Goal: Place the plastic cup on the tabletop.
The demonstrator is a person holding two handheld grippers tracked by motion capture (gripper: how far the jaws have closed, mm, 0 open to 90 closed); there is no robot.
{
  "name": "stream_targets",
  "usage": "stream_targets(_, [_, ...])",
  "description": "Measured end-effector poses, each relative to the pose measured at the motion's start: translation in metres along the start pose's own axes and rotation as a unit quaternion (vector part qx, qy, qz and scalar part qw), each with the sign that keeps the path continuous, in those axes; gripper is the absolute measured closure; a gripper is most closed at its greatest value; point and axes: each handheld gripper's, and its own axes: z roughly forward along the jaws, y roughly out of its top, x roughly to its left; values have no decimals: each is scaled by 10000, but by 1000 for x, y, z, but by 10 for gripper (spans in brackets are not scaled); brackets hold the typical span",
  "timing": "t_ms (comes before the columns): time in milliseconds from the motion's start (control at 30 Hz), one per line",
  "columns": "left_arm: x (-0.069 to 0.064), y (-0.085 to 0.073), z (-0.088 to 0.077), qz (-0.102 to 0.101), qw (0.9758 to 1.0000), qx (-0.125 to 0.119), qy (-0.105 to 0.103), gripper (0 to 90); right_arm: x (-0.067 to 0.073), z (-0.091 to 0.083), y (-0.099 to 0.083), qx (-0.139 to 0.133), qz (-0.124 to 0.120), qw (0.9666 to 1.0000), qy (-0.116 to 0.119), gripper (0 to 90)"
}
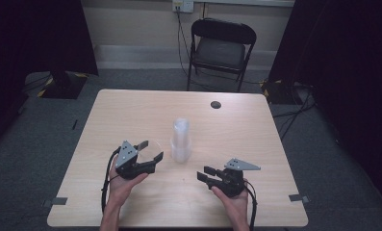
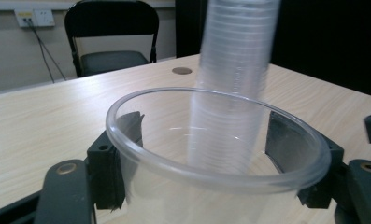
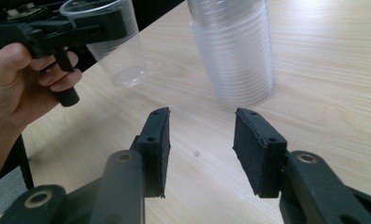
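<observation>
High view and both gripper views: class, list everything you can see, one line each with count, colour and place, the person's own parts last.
Table: one, light wood, centre.
Stack of cups: one stack, clear plastic, upright mid-table.
Single cup: one, clear, held between the left claw's pads.
Round cap: one, dark, far side of the tabletop.
Folding chair: one, black, beyond the table.
Wall socket: one, white, on the far wall, cable hanging below.
Left claw: one, black, shut on the single cup.
Right claw: one, black, open, right of the stack.
Hands: two, at the near edge.

Clear glossy plastic cup (image 2: 211, 154) and cup stack (image 3: 237, 51); matt black plastic tongs (image 3: 202, 149); smooth pale wood-grain table (image 1: 131, 120).
</observation>
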Motion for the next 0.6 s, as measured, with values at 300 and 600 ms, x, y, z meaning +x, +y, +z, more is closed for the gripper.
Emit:
stream_targets(300, [11, 14, 2, 13, 9997, -134, 198, 281, -3, 1, -1, -6, 40, 10000, -4, 553])
stream_targets(600, [35, 20, 12, -103, 9988, -73, 483, 275, -2, 3, -12, -189, -44, 9998, 27, 541])
